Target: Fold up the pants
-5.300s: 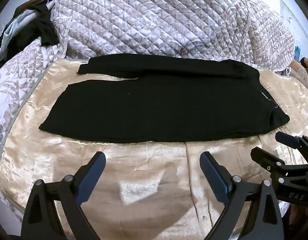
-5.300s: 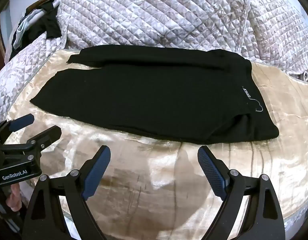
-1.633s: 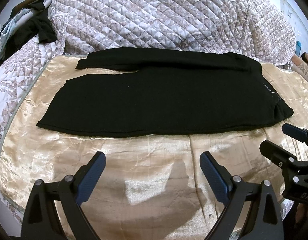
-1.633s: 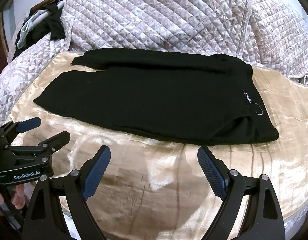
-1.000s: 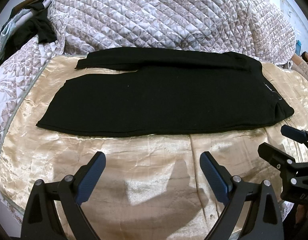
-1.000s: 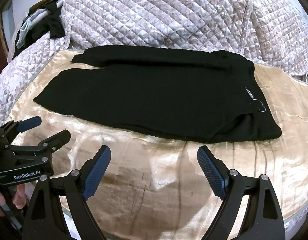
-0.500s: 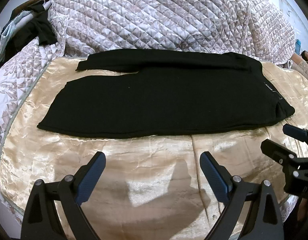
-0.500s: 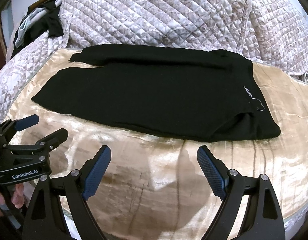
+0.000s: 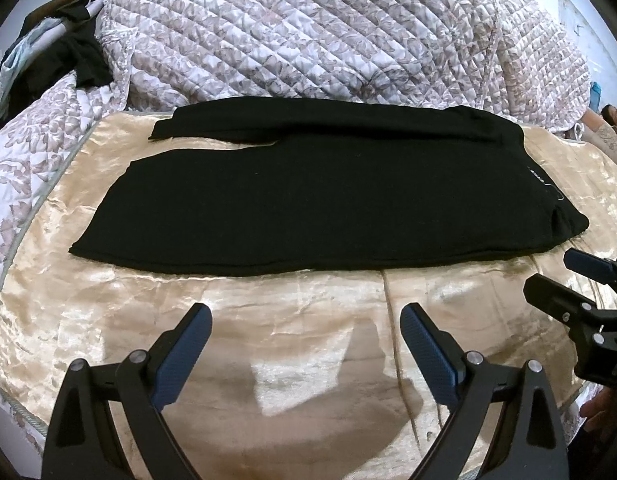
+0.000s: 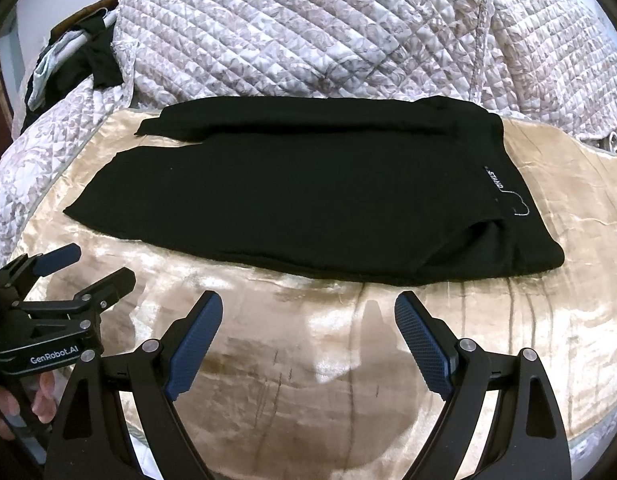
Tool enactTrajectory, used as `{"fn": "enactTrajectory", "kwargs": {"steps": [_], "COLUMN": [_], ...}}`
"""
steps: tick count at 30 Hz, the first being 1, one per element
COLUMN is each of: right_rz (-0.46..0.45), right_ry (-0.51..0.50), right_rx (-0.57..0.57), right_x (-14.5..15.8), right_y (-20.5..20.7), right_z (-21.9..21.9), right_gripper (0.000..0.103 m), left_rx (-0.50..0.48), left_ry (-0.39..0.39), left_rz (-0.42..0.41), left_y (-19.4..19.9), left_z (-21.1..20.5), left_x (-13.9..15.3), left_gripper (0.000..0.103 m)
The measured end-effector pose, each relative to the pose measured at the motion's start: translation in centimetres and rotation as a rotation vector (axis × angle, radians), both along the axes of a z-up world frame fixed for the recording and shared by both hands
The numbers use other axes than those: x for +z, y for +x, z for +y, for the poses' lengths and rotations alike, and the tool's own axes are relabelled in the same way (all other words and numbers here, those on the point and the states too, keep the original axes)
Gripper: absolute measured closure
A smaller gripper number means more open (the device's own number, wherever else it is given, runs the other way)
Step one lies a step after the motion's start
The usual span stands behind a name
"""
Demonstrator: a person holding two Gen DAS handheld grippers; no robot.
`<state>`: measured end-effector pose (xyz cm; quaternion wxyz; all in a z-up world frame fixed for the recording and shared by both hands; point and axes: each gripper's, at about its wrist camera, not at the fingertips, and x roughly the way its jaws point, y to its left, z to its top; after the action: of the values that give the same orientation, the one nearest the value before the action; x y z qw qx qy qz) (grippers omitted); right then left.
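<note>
- Bed (image 9: 308, 340) under a shiny beige sheet, quilt (image 9: 328, 40) heaped along the far side.
- Pants (image 9: 328, 208) spread flat on the sheet, black, long axis running left to right, parallel to the near edge.
- Waistband and small white label at the right end; leg hems at the left, the far leg peeking out past the near one.
- Not yet folded crosswise, by the look of it; likely next step is bringing one end over the other.
- Ahead of both claws, a strip of bare sheet between tips and the near hem of the cloth.
- Left claw (image 9: 306, 332) facing the middle of the pants, jaws spread wide, gripping nothing, touching nothing.
- Right claw (image 10: 308, 320) facing the waistband half, nearer that end, jaws likewise wide apart and empty.
- Fingers (image 10: 44, 400) of a person visible under the left claw's handle in the right wrist view.
- Dark clothes (image 9: 68, 56) bundled at the far left, well apart from the pants.
</note>
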<state>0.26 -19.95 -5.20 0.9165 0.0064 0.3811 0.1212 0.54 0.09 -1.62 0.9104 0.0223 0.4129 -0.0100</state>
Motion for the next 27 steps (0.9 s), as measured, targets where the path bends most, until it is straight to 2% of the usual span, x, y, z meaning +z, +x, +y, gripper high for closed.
{"fn": "enactTrajectory", "kwargs": {"steps": [8,10,19,27], "right_rz": [0.034,0.041,0.037,0.046], "right_ry": [0.025,0.029,0.027,0.051], "right_rx": [-0.02,-0.018,-0.024,-0.098], "right_x": [-0.4,-0.5,-0.6,-1.0], "right_y": [0.5,0.6,0.7,1.4], "right_z": [-0.6,-0.7,-1.5,-4.5], "right_gripper": [0.015,0.015,0.015,0.015], "left_rx": [-0.006,-0.005,-0.003,0.077], "left_ry": [-0.019,-0.027,-0.04,-0.108], "left_rz": [-0.018,-0.022,-0.027,-0.033], "left_y": [-0.2,-0.2,0.1,0.8], "left_z": [0.1,0.2,0.5,3.1], "left_x": [-0.4,-0.5,-0.6,-0.5], "left_gripper": [0.007,0.01,0.012,0.012]}}
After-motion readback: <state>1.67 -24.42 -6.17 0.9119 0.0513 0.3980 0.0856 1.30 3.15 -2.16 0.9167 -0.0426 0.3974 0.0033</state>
